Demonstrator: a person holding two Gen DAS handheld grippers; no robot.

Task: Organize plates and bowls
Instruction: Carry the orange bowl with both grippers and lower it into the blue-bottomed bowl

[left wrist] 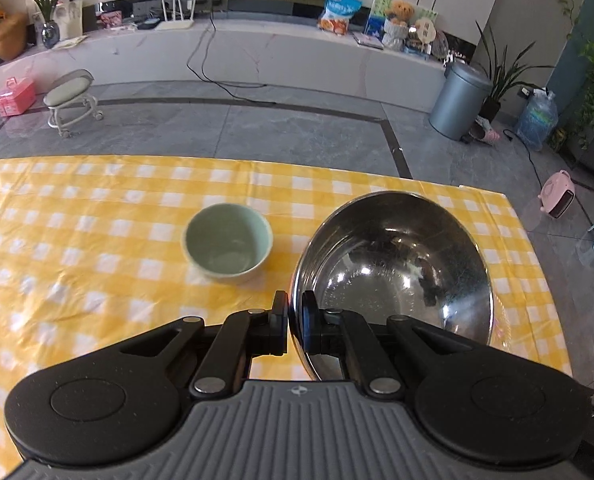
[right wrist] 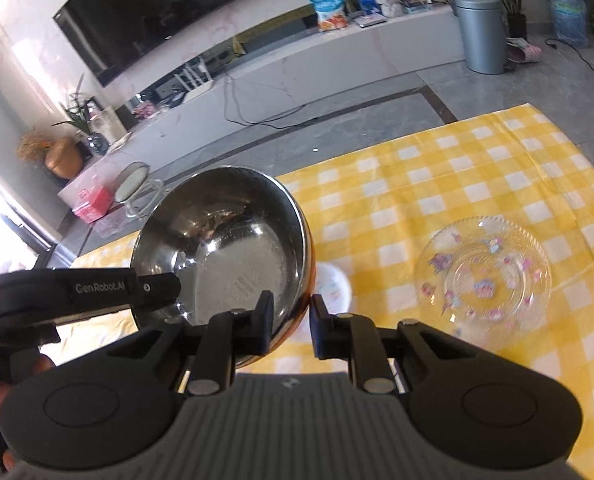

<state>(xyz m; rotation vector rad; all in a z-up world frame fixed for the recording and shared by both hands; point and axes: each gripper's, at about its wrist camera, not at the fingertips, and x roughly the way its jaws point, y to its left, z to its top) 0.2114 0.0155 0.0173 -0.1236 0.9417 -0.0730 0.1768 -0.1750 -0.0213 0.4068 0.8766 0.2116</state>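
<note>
Over the desk (left wrist: 77,208) with its yellow checked cloth, my left hand-held gripper (left wrist: 294,326) is clenched on the rim of a steel bowl (left wrist: 393,264), one finger outside the wall and one inside. The bowl sits tilted, lifted at the near edge, its polished inside facing the camera. Just left of it, apart from it, a pale green bowl (left wrist: 228,242) stands upright on the cloth.

From the right wrist view, the same steel bowl (right wrist: 225,248) hangs tipped between both tools. My right hand-held gripper (right wrist: 292,322) straddles its near rim: the left finger inside the bowl, the right finger outside, with a gap showing at the right pad, so I cannot tell whether it grips. The left hand-held gripper (right wrist: 157,288) reaches in from the left onto the rim.

A small white dish (right wrist: 335,286) peeks out from behind the steel bowl. Further right, well apart, a clear glass plate (right wrist: 485,276) with pink and purple figures lies flat on the cloth.
</note>
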